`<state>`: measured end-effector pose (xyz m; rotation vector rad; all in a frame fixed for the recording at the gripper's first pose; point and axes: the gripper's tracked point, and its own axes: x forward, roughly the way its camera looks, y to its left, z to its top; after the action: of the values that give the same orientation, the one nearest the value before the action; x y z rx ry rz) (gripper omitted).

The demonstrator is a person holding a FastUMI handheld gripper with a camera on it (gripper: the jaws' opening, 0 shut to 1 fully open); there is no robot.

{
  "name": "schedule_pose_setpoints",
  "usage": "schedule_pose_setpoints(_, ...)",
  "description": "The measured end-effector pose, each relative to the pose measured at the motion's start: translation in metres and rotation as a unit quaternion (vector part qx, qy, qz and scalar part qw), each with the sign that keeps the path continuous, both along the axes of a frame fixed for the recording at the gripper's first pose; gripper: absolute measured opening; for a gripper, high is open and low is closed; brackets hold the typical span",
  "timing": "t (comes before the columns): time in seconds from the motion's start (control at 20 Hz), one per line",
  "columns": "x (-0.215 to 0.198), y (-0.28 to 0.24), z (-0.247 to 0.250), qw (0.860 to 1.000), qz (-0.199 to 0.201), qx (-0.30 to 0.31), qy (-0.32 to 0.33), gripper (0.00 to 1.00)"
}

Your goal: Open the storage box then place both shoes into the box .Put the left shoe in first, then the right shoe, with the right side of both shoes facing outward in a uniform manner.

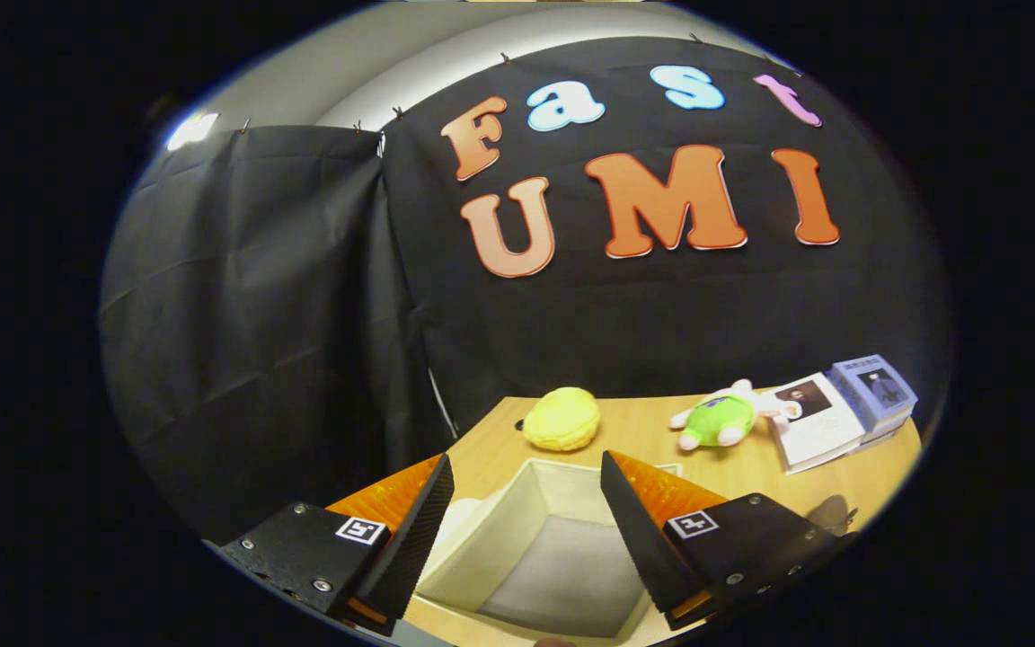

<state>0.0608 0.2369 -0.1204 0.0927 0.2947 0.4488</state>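
Observation:
A pale fabric storage box (482, 548) stands on the wooden table (643, 431), its top open and its grey floor bare. My gripper (526, 467) hovers above the box, open, with nothing between its fingers; the box's far wall sits between the two fingertips. A small pale shape shows just left of the box, behind the left finger (419, 530); I cannot tell what it is.
Beyond the box lie a yellow plush bun (561, 419), a green and white plush toy (720, 418), and a short stack of books (841, 409) at the far right. Black cloth walls close the booth behind and to the left.

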Motion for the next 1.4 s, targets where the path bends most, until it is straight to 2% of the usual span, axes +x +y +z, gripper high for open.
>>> schedule_pose_setpoints(0.25, -0.003, -0.085, -0.011, 0.996, -0.069, -0.041, -0.027, 0.98)
schedule_pose_setpoints(0.55, -0.012, -0.155, -0.045, 0.988, -0.137, -0.067, -0.03, 0.98)
schedule_pose_setpoints(0.75, -0.018, -0.191, -0.085, 0.983, -0.165, -0.083, -0.02, 0.98)
schedule_pose_setpoints(1.0, -0.018, -0.211, -0.138, 0.981, -0.178, -0.076, 0.003, 0.97)
schedule_pose_setpoints(1.15, -0.013, -0.222, -0.167, 0.979, -0.184, -0.09, 0.018, 0.91)
schedule_pose_setpoints(1.4, -0.01, -0.226, -0.204, 0.975, -0.177, -0.124, 0.051, 0.69)
